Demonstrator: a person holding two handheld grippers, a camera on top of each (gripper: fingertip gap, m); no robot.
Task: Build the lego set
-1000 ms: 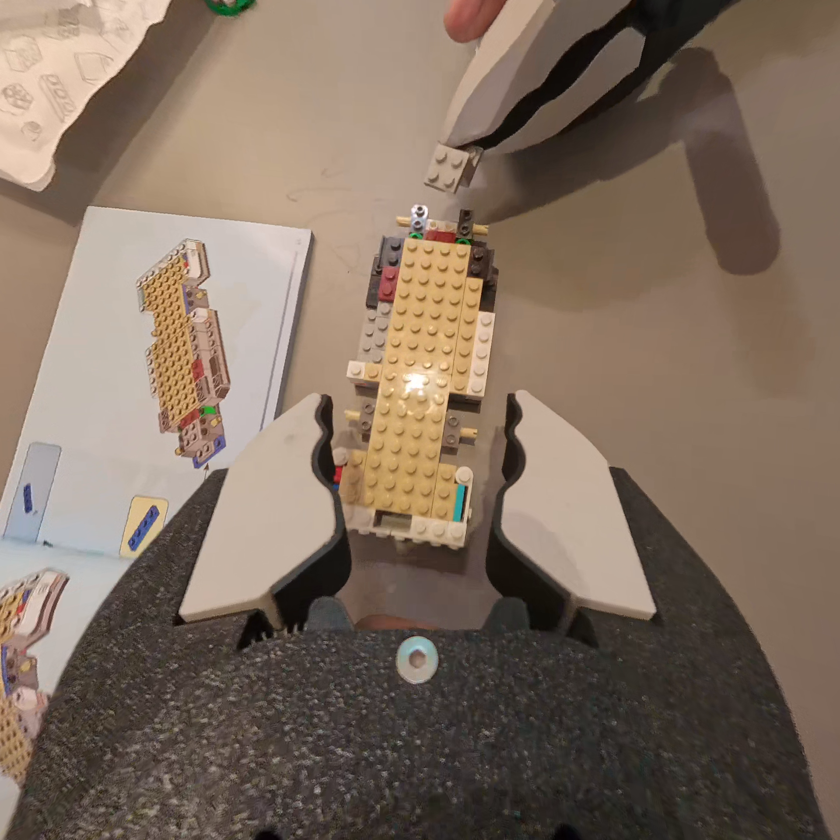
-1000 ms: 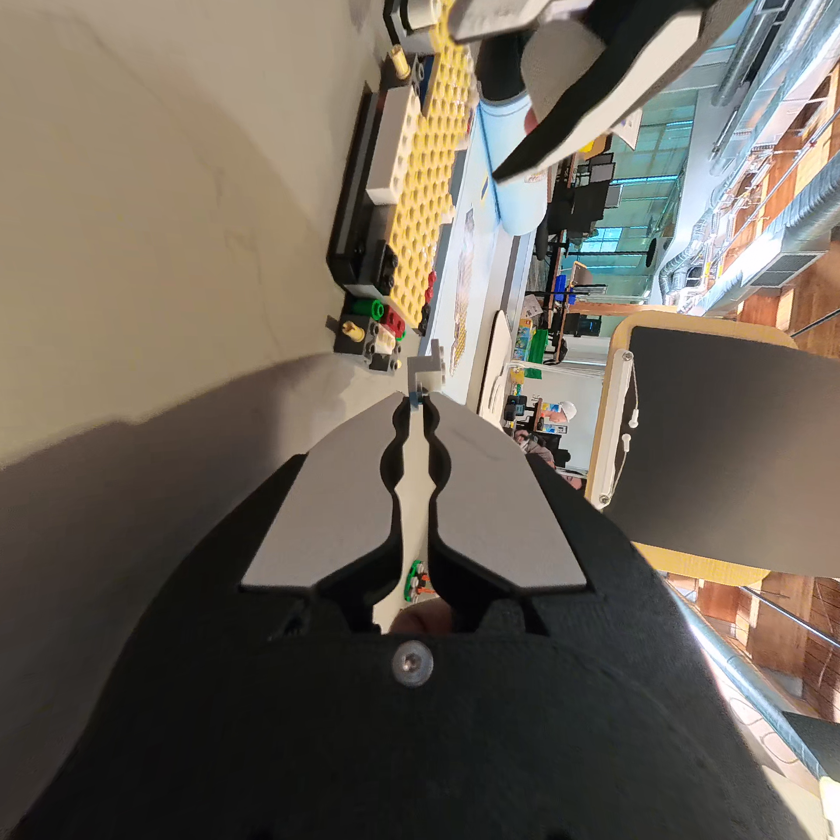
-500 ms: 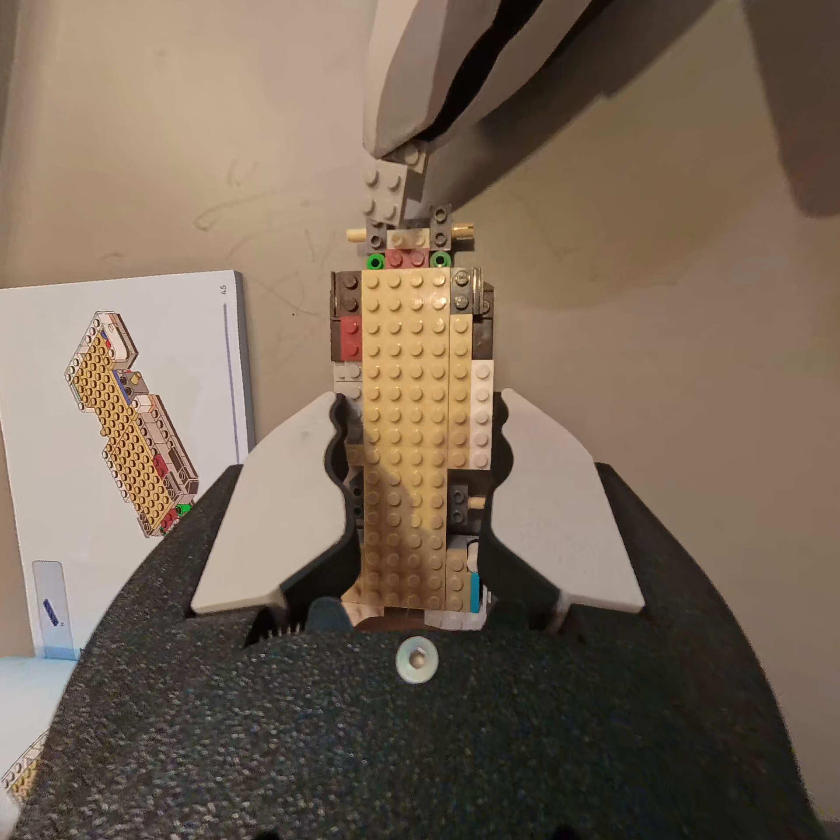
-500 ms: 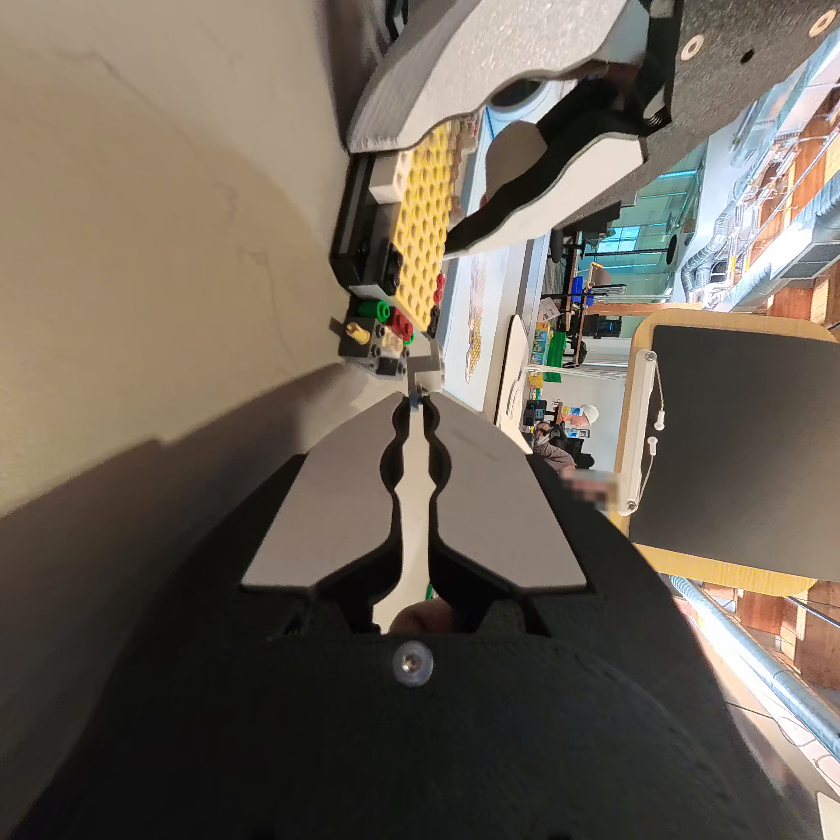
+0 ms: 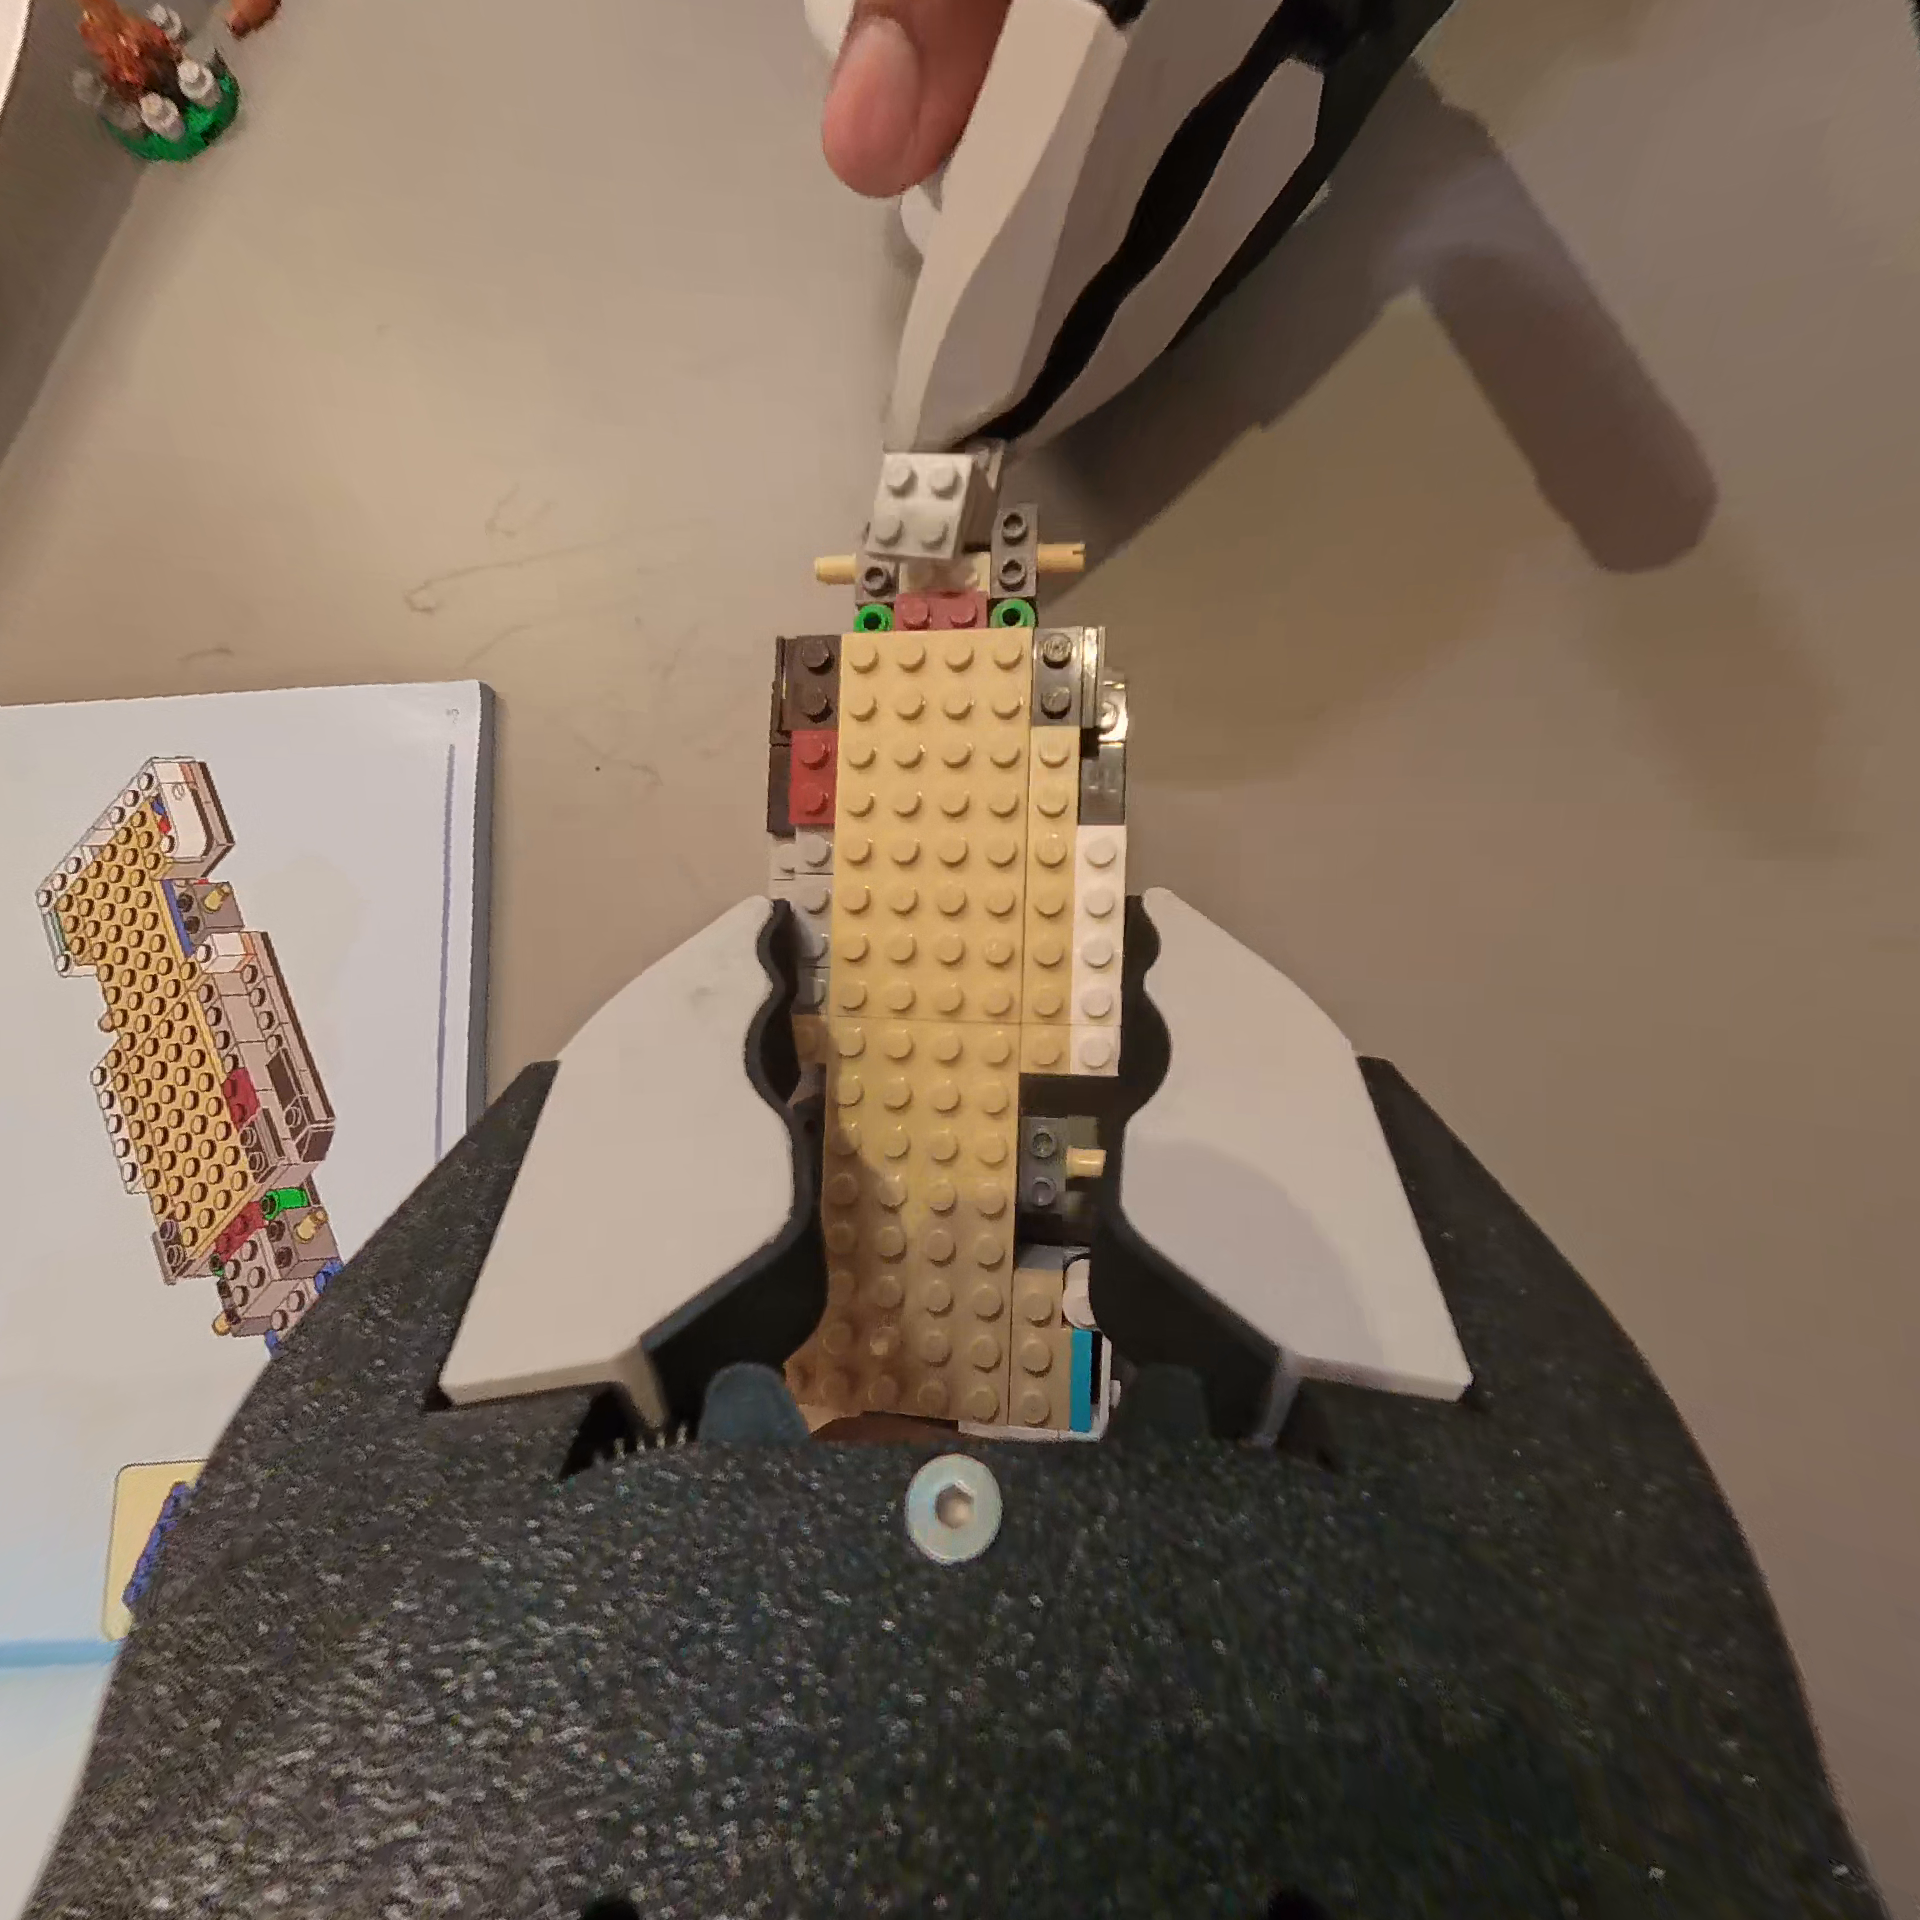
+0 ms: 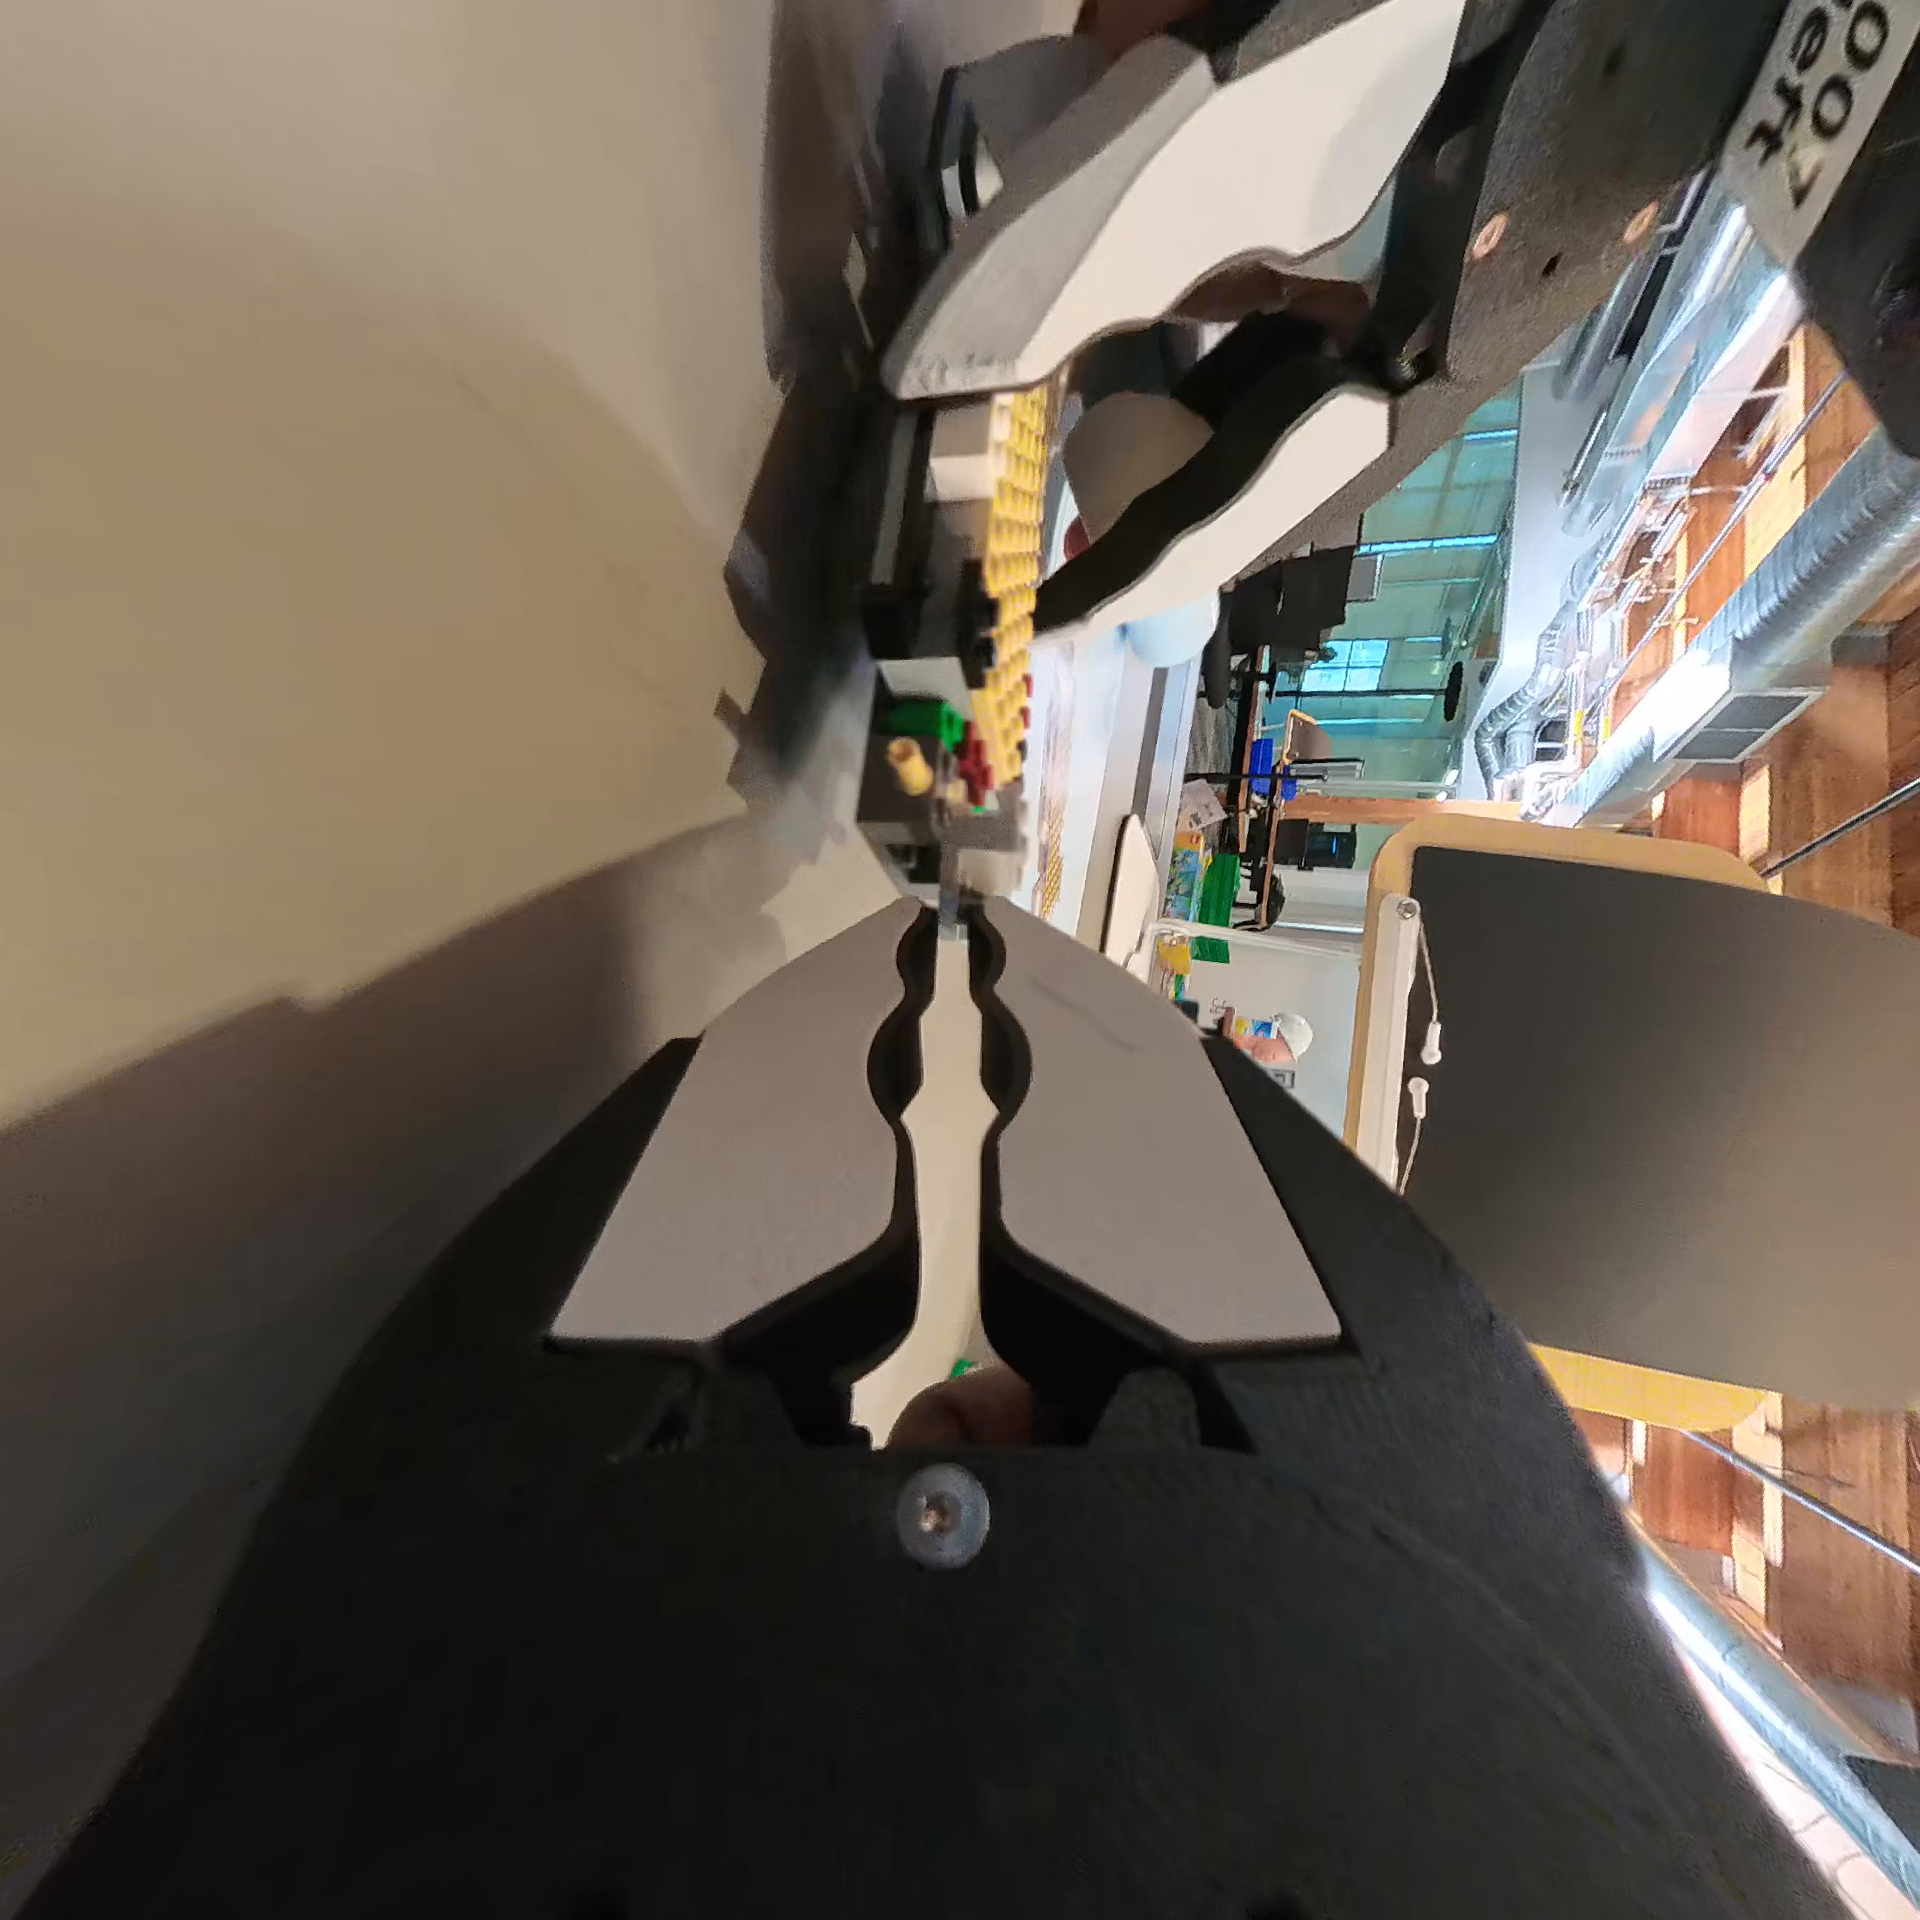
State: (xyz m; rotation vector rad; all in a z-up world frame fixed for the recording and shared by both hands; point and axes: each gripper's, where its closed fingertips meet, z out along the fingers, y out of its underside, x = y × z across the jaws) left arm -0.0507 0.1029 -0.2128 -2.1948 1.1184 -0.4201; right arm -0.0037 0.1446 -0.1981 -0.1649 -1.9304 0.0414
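A long tan-topped brick model [image 5: 935, 790] lies on the grey-brown table [image 5: 1455, 935]. My left gripper [image 5: 958, 902] is shut on it, one finger pressing each long side near its middle. My right gripper [image 5: 956, 442] comes in from the top of the left wrist view. It is shut on a small light grey studded piece [image 5: 920, 504], which it holds at its fingertips right over the model's far end, by the green and dark red bricks. In the right wrist view my right gripper [image 6: 951, 909] pinches the grey piece [image 6: 987, 842] against the model's end [image 6: 1013, 499].
An open instruction booklet [image 5: 260, 987] lies left of the model. A small green and brown brick cluster [image 5: 156, 94] sits at the far left. A person's finger [image 5: 894, 104] rests on the right gripper. A black board with a wooden rim [image 6: 1662, 1091] stands beyond the table. About 7 cm separates my left fingertips from my right.
My left gripper moved forward along the model and closed from open onto its sides. My right gripper brought the grey piece from just beyond the model's far end down onto it.
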